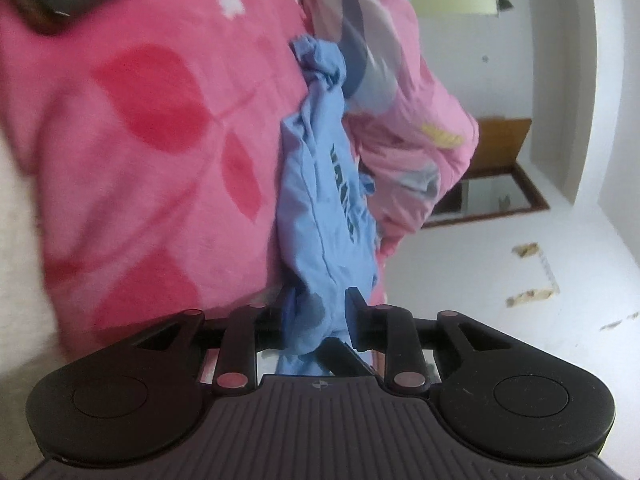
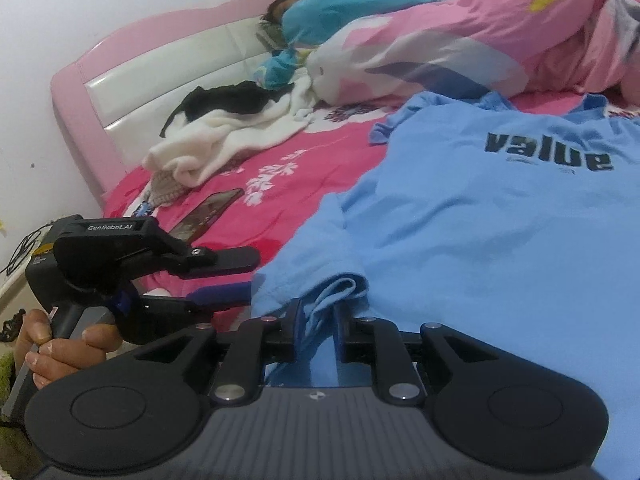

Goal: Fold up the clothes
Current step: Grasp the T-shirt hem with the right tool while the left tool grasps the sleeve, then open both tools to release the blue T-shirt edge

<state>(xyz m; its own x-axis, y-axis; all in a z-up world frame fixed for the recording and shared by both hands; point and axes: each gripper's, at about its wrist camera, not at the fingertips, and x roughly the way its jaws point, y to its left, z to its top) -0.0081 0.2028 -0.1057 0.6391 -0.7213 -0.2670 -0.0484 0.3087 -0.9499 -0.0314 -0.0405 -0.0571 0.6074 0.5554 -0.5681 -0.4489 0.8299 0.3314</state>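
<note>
Now both grippers pinch the blue T-shirt (image 2: pixel 500 216) hem at the bed's (image 2: pixel 280 168) near edge: right gripper (image 2: pixel 317 320), left gripper (image 1: pixel 318 312); its length runs away.

both wrist views sit close over the blue shirt (image 2: pixel 480 216).

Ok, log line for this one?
step: gripping hem | left gripper: shut on blue T-shirt | right gripper: shut on blue T-shirt | fold: not begun
</note>
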